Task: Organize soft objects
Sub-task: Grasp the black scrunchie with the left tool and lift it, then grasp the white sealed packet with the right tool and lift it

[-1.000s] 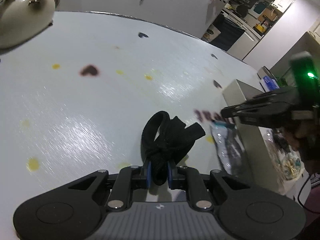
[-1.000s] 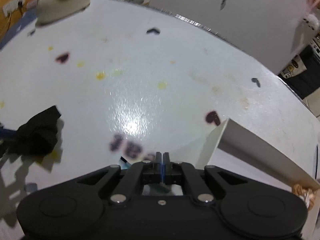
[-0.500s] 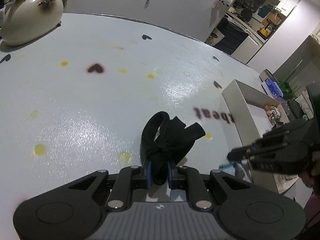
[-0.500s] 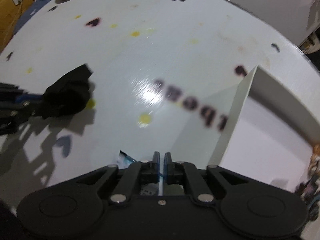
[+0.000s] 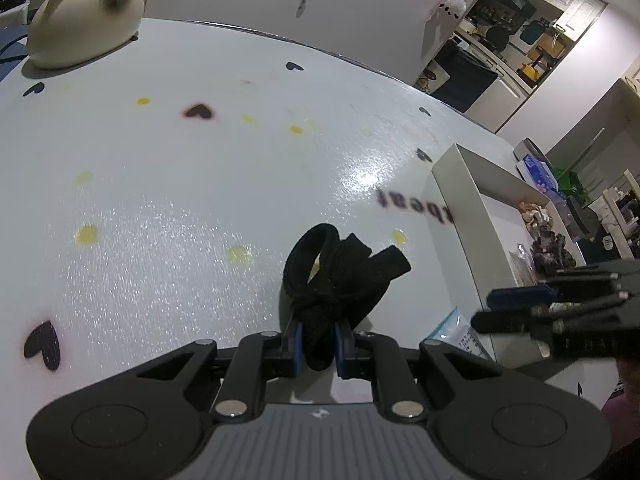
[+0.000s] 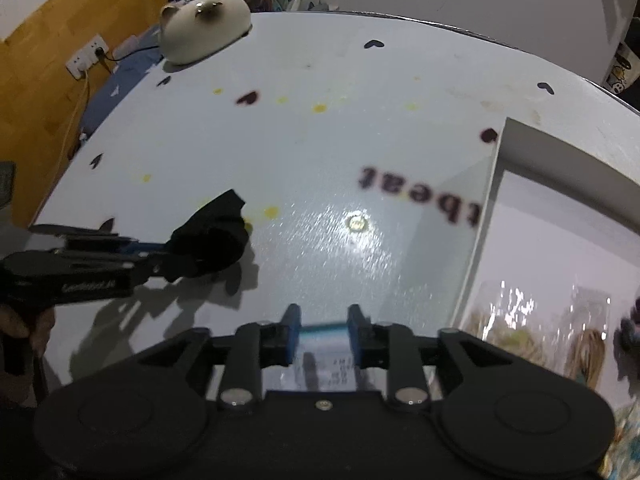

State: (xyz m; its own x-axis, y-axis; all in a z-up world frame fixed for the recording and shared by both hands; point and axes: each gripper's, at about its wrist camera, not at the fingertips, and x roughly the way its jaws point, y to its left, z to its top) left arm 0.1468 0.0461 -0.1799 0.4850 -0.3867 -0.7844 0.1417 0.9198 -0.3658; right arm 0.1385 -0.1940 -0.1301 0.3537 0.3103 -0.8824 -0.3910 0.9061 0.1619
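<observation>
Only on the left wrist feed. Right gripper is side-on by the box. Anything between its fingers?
Observer: Yes. The right wrist view shows a clear packet with a teal edge between the right gripper fingers; the jaws are opening.
Operator: Over the box or the table?
Observer: The fingers frame bare table, just left of the white box wall.
Operator: What's at the box's near end?
Observer: Shiny clear packets lie on its floor there.
</observation>
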